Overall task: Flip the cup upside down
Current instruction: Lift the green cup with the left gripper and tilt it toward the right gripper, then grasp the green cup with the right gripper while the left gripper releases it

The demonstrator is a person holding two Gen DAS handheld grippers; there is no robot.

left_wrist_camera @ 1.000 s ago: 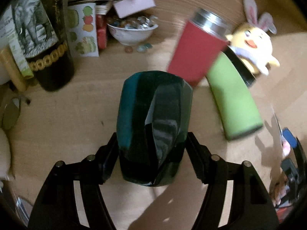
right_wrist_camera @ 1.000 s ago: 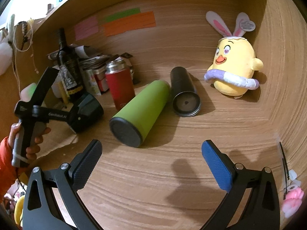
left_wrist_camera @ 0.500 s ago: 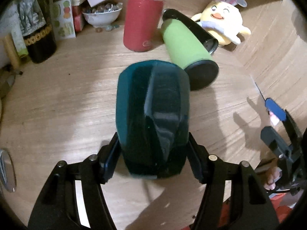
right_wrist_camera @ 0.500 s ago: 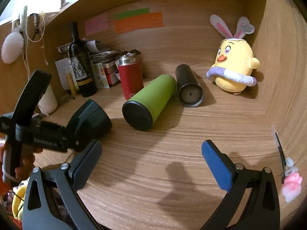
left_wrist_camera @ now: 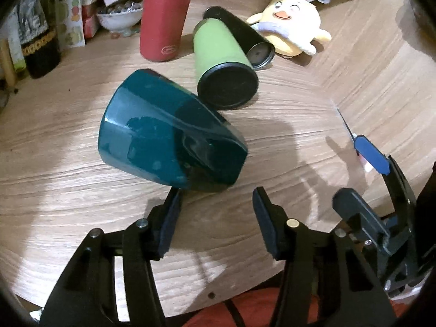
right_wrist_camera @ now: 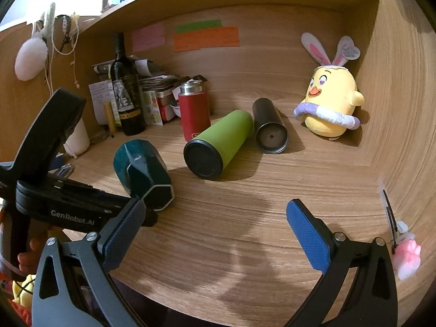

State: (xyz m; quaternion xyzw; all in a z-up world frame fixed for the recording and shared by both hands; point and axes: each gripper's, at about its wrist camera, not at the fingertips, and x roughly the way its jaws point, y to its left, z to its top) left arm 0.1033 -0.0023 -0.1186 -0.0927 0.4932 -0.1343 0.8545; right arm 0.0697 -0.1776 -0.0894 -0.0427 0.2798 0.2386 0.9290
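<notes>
Left gripper (left_wrist_camera: 216,207) fingers spread, gripping nothing; teal cup (left_wrist_camera: 166,136) lies on its side on wooden desk (left_wrist_camera: 68,204), rim just ahead of left finger. Right gripper (right_wrist_camera: 215,226) fingers wide, empty. Green bottle (left_wrist_camera: 220,62) lies beyond cup.

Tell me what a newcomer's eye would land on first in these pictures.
The dark teal cup lies tipped on its side on the wooden desk, just ahead of the open left gripper. Behind it a green flask and a black flask lie side by side, with a red flask standing upright to their left. A yellow bunny-eared plush chick sits in the back right corner.
</notes>
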